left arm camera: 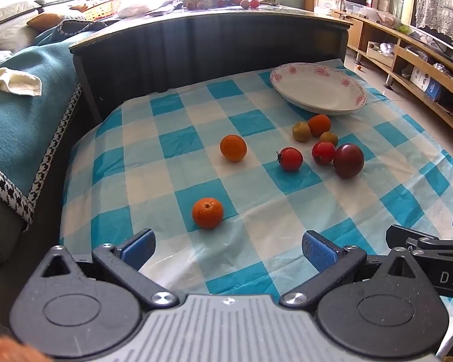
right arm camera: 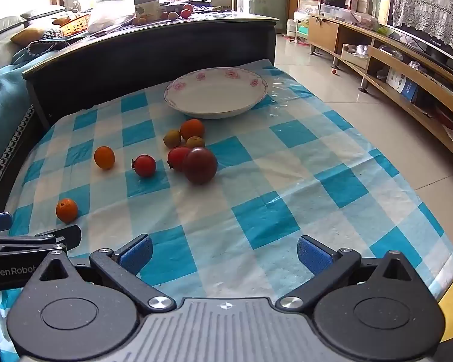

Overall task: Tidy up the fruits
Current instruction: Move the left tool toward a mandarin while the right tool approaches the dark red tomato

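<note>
Several small fruits lie on a blue-and-white checked tablecloth [left arm camera: 256,120]. Nearest my left gripper [left arm camera: 229,249] is an orange mandarin [left arm camera: 207,213]; a second orange [left arm camera: 233,147] lies farther back. A red tomato [left arm camera: 290,159], another red tomato [left arm camera: 323,152], a dark purple tomato [left arm camera: 348,160] and small green-yellow fruits [left arm camera: 301,131] cluster before the white flowered plate [left arm camera: 318,88]. My right gripper [right arm camera: 225,255] hovers over bare cloth, with the dark tomato [right arm camera: 200,165] and the plate [right arm camera: 216,92] ahead. Both grippers are open and hold nothing.
A dark wooden headboard-like panel [left arm camera: 211,48] rises behind the table. A sofa with a teal blanket [left arm camera: 24,120] sits at the left. Wooden shelving [right arm camera: 407,69] runs along the right over a tiled floor [right arm camera: 362,114]. The right gripper's arm [left arm camera: 438,250] shows at the left view's edge.
</note>
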Motion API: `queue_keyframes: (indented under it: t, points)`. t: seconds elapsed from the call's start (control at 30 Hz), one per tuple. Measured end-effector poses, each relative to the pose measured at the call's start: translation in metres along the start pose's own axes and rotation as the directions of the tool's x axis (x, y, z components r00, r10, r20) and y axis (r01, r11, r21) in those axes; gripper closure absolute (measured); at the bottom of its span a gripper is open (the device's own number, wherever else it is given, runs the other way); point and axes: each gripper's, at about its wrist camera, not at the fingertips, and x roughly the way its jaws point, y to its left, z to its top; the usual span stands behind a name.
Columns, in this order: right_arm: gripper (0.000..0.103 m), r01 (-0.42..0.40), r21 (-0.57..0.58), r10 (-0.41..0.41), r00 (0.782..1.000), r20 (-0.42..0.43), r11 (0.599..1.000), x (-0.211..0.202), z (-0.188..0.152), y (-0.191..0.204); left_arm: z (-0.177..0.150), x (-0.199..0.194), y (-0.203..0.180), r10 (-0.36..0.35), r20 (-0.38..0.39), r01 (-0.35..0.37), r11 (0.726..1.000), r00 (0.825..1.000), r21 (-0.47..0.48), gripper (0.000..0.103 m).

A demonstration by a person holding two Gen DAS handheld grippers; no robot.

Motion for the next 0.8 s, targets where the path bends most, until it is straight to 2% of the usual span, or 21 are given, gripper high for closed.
queue_keyframes:
  t: [0.8]
  points:
    - [0.010, -0.018, 0.014, 0.019, 0.999, -0.029, 1.000, 0.0099, -0.0009, 0.0028, -0.0018, 0.0067, 0.0052, 0.005, -0.017, -0.005, 1.000, 1.000, -0.004, 0.000]
